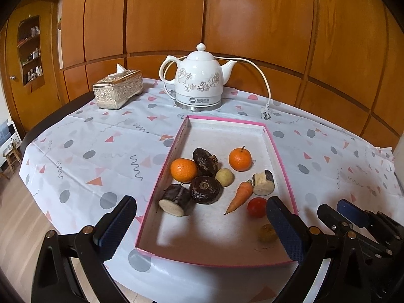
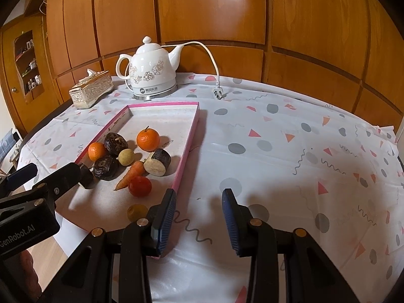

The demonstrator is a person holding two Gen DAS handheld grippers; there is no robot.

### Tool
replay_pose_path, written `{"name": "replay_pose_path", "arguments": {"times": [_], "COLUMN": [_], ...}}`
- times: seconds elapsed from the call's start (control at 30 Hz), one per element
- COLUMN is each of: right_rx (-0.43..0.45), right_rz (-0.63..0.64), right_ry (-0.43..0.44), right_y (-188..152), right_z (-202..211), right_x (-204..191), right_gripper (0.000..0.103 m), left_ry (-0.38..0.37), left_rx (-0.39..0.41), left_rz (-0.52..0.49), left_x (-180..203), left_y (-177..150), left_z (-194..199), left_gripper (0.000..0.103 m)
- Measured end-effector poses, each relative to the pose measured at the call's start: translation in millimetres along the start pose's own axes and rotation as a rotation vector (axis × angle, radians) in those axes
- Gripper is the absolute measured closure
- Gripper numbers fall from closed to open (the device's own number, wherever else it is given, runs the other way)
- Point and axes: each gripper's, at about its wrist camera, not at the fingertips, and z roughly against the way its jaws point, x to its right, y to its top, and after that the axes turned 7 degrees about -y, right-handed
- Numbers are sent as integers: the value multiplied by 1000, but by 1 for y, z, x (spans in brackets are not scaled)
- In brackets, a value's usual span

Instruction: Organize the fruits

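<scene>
Both black tongs with blue ribbed pads tilt downward, empty: the left tongs (image 1: 202, 224) gape wide over the near end of the shallow pink-rimmed cardboard tray (image 1: 282, 156), the right tongs (image 2: 199, 223) stand partly apart above the patterned white cloth on the table (image 2: 290, 151), just right of the tray. The fruits lie inside the tray, 2 round oranges (image 1: 183, 170) among them. Only the right view shows a hand (image 2: 27, 272) at its lower left edge.

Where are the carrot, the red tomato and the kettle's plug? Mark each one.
carrot (image 1: 240, 197): left wrist view, middle of its orange body.
red tomato (image 2: 139, 186): right wrist view, centre of its skin.
kettle's plug (image 2: 218, 93): right wrist view, the plug body on the tablecloth.
</scene>
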Motion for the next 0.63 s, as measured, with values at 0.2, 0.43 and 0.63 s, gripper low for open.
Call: {"name": "replay_pose_path", "arguments": {"times": [0.2,0.43,0.63], "right_rx": [3,1,-8], "right_rz": [-4,2,-6], "right_ry": [2,6,8], "right_y": [0,-2,-3], "right_z": [1,0,-2], "right_x": [0,0,2], "right_gripper": [65,65,65], "left_ry": [-1,-1,23], "left_rx": [1,-3,41], "left_rz": [-3,-7,-34], "left_x": [1,2,2], "left_y": [0,0,0], "left_z": [0,1,6], "left_gripper": [0,0,0]}}
